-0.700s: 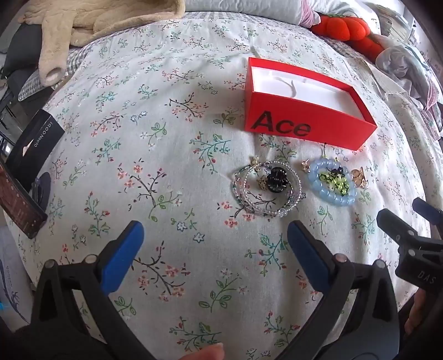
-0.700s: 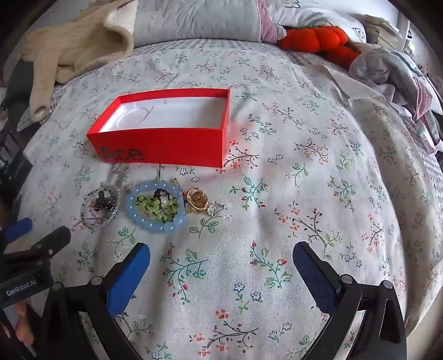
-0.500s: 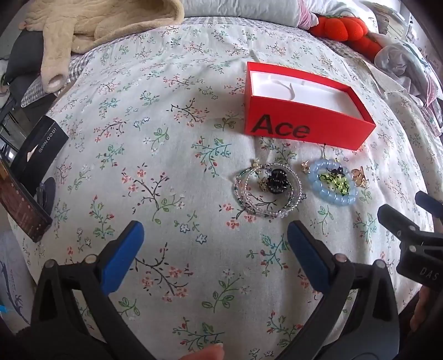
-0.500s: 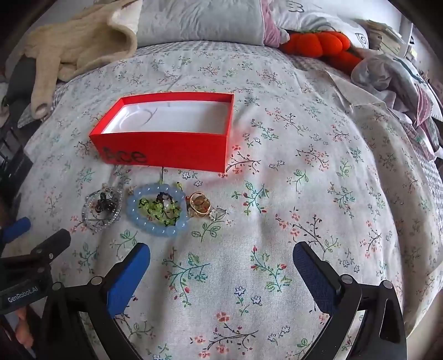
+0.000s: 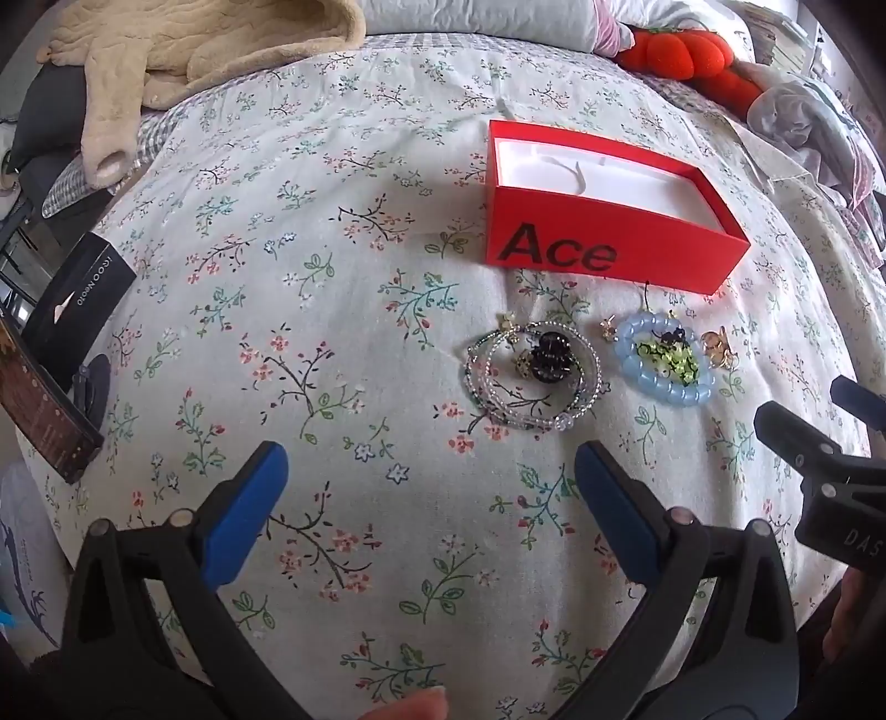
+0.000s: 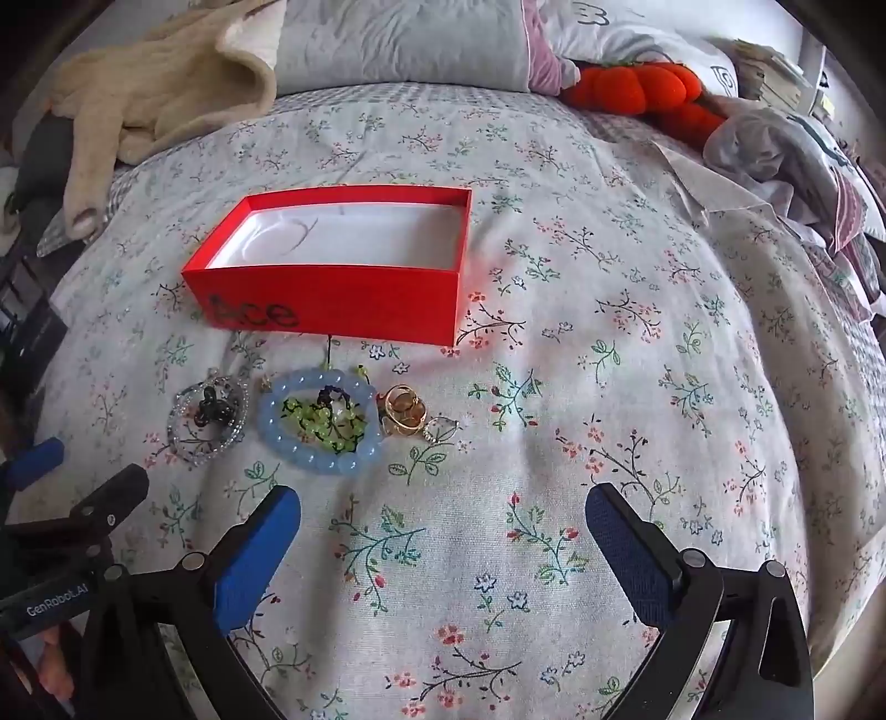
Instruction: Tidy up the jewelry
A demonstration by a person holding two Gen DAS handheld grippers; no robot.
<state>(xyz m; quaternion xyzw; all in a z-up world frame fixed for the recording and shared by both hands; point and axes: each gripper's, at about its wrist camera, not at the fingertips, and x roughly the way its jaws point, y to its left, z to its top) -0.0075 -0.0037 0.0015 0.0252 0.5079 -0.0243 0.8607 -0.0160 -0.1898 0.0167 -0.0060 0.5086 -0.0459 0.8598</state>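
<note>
An open red "Ace" box (image 5: 603,252) (image 6: 332,302) with a white lining sits on the floral bedspread. In front of it lie clear beaded bracelets around a black charm (image 5: 534,374) (image 6: 207,415), a light-blue bead bracelet holding green beads (image 5: 664,363) (image 6: 321,423), and gold rings (image 5: 717,343) (image 6: 404,410). My left gripper (image 5: 429,498) is open and empty, just short of the clear bracelets. My right gripper (image 6: 443,531) is open and empty, to the near right of the blue bracelet.
A beige garment (image 5: 183,50) and grey pillow (image 6: 398,44) lie at the back. An orange plush (image 6: 637,86) and crumpled clothes (image 6: 786,149) are at the back right. A black box (image 5: 77,299) sits at the bed's left edge.
Both views have shifted slightly: the box and jewelry sit a little lower in frame, as both grippers pulled back or tilted a bit. Nothing was grasped.
</note>
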